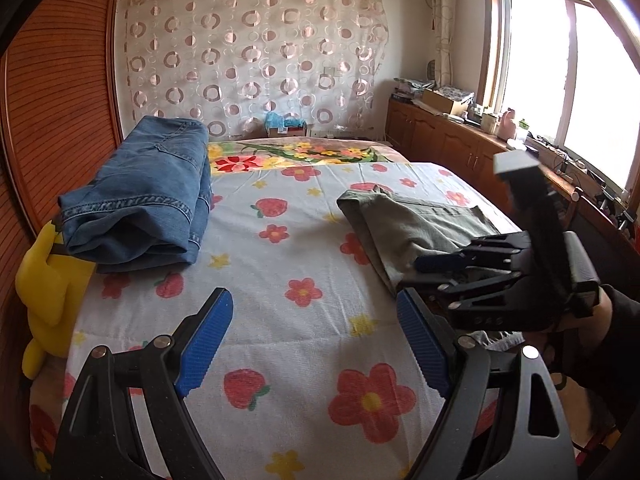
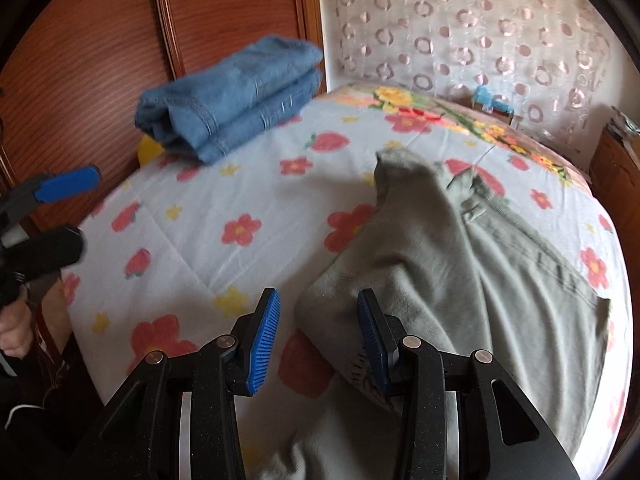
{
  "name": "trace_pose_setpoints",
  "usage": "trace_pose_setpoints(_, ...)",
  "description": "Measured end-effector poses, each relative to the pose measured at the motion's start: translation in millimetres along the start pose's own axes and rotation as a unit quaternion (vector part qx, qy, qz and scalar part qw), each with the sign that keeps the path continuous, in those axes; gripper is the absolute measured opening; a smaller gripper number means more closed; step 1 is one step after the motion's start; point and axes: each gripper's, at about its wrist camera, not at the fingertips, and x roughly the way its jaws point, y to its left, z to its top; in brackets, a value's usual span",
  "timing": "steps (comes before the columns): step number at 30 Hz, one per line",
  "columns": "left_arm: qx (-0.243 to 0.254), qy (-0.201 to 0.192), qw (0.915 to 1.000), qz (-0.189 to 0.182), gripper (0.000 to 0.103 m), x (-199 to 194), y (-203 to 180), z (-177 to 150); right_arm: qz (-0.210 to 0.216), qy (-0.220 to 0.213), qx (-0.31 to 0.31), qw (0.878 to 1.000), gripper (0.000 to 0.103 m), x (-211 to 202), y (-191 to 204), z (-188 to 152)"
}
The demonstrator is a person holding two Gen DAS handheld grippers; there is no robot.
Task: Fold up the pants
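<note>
my left tool [image 1: 316, 344] hangs wide open over bare bed [image 1: 280, 320], holding nothing. right tool [image 2: 318, 344] part open, straddling the fold edge of the green pants [image 2: 460, 272] to pinch it. jeans [image 1: 148, 196] folded already, far corner.
</note>
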Motion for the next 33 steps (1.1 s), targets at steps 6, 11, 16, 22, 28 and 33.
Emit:
trace_pose_setpoints(6,0.002,0.007,1.0000,-0.003,0.085,4.6,-1.4,-3.6,-0.018,0.012,-0.016,1.000,0.009,6.3,-7.6,3.3)
trace_pose_setpoints(11,0.007,0.013,0.9999,-0.006,0.085,5.7,-5.5,-7.0,0.000,-0.028,0.041,0.999,0.004,-14.1,-26.1,8.4)
trace_pose_setpoints(16,0.008,0.017,0.9997,-0.015,0.085,8.4,-10.7,-9.0,0.016,-0.054,0.089,0.994,0.004,-40.4,-60.7,8.8)
trace_pose_setpoints(22,0.016,0.019,0.9994,-0.024,0.085,9.3,-19.7,-10.4,-0.026,-0.051,0.097,0.994,0.004,-46.6,-87.8,12.8)
trace_pose_setpoints(28,0.020,0.023,0.9992,-0.026,0.085,11.2,-21.6,-12.7,-0.109,-0.038,0.101,0.988,0.004,-42.2,-105.4,14.2)
trace_pose_setpoints(33,0.021,0.027,0.9990,-0.029,0.085,13.8,-22.9,-14.3,-0.136,-0.045,0.135,0.980,0.026,-41.4,-107.4,8.4)
